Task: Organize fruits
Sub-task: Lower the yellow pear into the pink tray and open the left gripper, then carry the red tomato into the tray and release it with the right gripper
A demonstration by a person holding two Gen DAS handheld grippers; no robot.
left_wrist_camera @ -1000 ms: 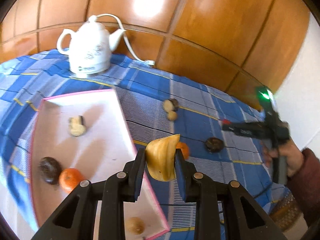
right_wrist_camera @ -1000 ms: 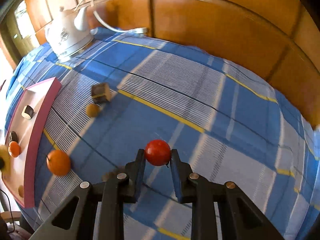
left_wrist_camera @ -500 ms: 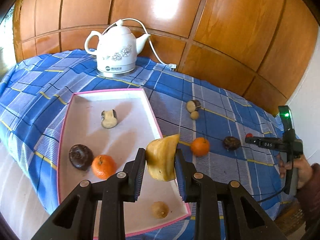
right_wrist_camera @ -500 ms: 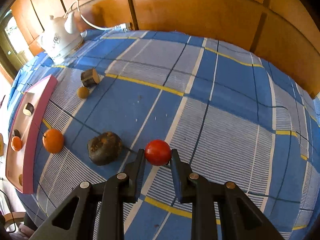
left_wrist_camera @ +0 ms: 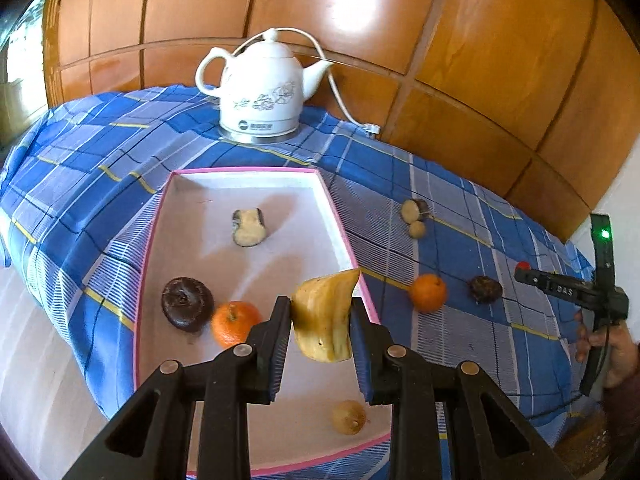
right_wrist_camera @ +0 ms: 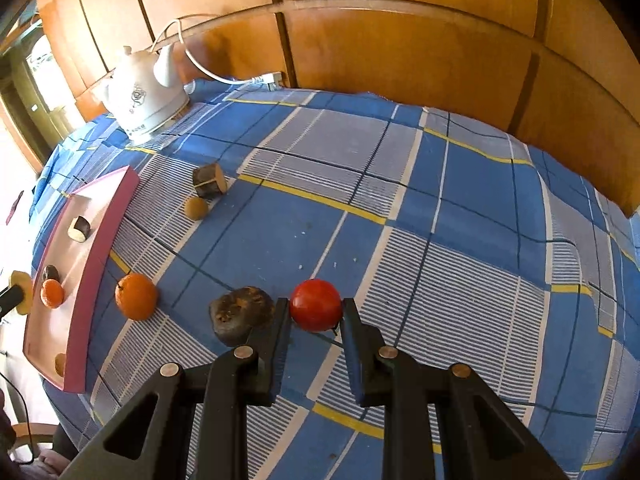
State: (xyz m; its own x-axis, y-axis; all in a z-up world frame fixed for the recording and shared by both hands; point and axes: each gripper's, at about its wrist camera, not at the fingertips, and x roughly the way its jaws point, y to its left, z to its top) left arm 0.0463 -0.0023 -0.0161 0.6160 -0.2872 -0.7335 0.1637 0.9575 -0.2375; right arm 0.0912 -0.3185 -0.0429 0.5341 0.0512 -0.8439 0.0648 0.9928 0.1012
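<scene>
My left gripper (left_wrist_camera: 320, 320) is shut on a yellow fruit piece (left_wrist_camera: 324, 316) and holds it above the right side of the pink-rimmed white tray (left_wrist_camera: 192, 216). The tray holds a cut dark-skinned piece (left_wrist_camera: 249, 227), a dark round fruit (left_wrist_camera: 186, 303), an orange (left_wrist_camera: 234, 323) and a small tan fruit (left_wrist_camera: 349, 417). My right gripper (right_wrist_camera: 314, 312) is shut on a red tomato (right_wrist_camera: 316, 310) above the blue checked cloth. On the cloth lie an orange (right_wrist_camera: 136, 296), a dark brown fruit (right_wrist_camera: 238, 314), a cut dark piece (right_wrist_camera: 209, 181) and a small tan fruit (right_wrist_camera: 196, 208).
A white kettle (left_wrist_camera: 262, 88) with its cord stands at the back of the table against the wood-panelled wall. The right gripper also shows in the left wrist view (left_wrist_camera: 524, 270) at the far right. The table edge drops off at the left.
The left gripper has drawn back and swung left over the tray, still holding the yellow piece. The right gripper has drawn back with the tomato, and the dark fruit came into view beside it.
</scene>
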